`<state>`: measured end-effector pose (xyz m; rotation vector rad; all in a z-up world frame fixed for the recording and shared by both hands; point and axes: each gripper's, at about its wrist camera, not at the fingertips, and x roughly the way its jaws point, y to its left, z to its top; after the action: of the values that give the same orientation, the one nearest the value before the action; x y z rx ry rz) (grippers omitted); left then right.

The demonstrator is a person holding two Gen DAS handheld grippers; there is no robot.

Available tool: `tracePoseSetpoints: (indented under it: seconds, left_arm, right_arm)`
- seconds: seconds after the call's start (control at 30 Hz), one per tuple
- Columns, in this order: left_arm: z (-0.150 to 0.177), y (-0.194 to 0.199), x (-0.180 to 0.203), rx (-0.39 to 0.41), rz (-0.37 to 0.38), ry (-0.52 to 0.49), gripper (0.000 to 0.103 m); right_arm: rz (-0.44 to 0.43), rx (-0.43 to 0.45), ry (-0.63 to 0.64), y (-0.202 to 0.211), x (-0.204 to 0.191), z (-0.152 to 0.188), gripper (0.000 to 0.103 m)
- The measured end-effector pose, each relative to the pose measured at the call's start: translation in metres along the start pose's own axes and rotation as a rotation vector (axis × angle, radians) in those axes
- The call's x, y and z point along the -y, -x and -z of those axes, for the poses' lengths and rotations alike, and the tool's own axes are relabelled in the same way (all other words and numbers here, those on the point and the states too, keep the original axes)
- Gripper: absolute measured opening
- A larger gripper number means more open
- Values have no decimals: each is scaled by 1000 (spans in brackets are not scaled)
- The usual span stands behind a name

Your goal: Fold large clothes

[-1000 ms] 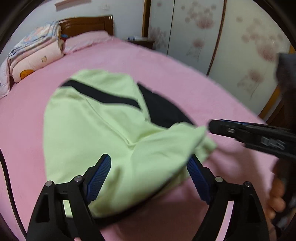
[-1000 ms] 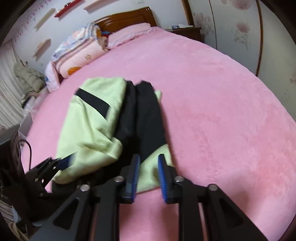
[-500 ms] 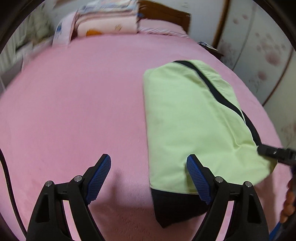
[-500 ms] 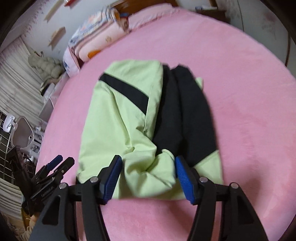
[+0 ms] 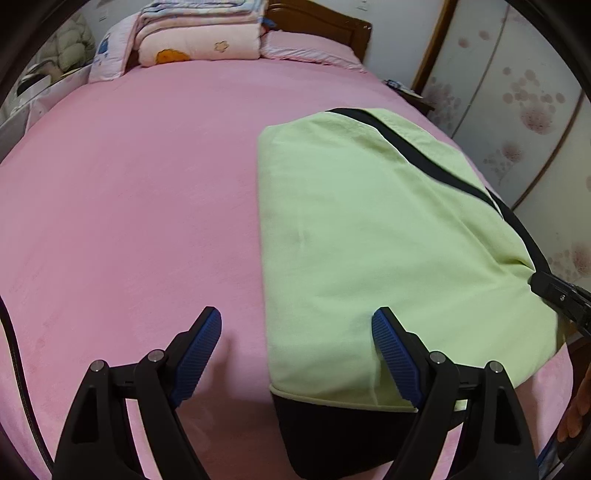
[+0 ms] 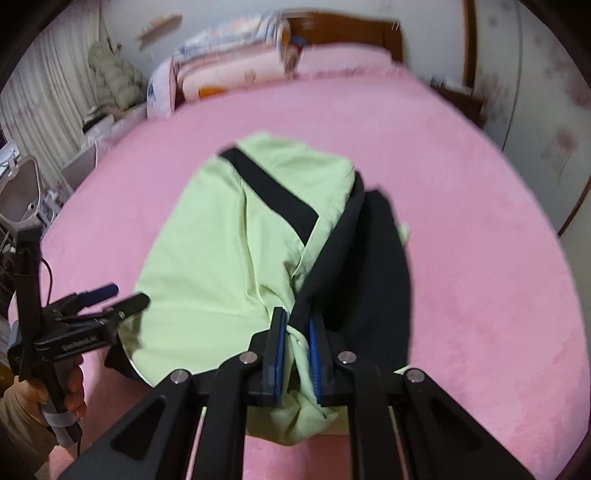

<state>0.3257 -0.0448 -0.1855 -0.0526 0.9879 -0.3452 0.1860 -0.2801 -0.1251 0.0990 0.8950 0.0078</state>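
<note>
- The garment (image 6: 221, 251), light green with black panels and a black diagonal stripe, lies partly folded on the pink bed (image 5: 129, 203); in the right wrist view it fills the middle of the picture, with the green part toward 10 o'clock and the black part (image 6: 369, 266) toward 2 o'clock.
- The right gripper (image 6: 295, 354) has its jaws closing and nearly together, with a bunch of the green cloth pinched between the blue pads (image 6: 277, 347) at the garment's near edge, about 6 o'clock in its own view.
- The left gripper (image 5: 295, 354) has its jaws wide apart with nothing pressed between them; its right pad is over the garment's near left corner and its left pad over bare bed.
- In the left wrist view the garment (image 5: 369, 240) lies toward 3 o'clock, a black layer (image 5: 332, 435) showing under its near green edge.
- The right gripper's tip (image 5: 554, 295) enters that view at 3 o'clock, at the garment's right edge.
- A hand (image 6: 44, 398) holds the left gripper's handle at 8 o'clock in the right wrist view.
- Folded bedding (image 5: 199, 33) and a pink pillow (image 5: 310, 48) lie against the wooden headboard (image 5: 325, 26) at 12 o'clock.
</note>
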Motion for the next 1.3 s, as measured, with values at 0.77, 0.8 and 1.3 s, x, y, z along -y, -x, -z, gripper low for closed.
tracePoseSetpoints:
  seconds: [0.77,0.8,1.3]
  left_arm:
    - [-23,19,26,23,3,-129,83]
    - [-33,17,25,31,-13,-132,83]
    - [-90,-55,65,-24,71,-207,39]
  right_arm:
    - [120,50,-71,5,43,18,42]
    - [108,59,-77,5,45,10,45]
    - [-170,-153,-44,-132,10,-61,1]
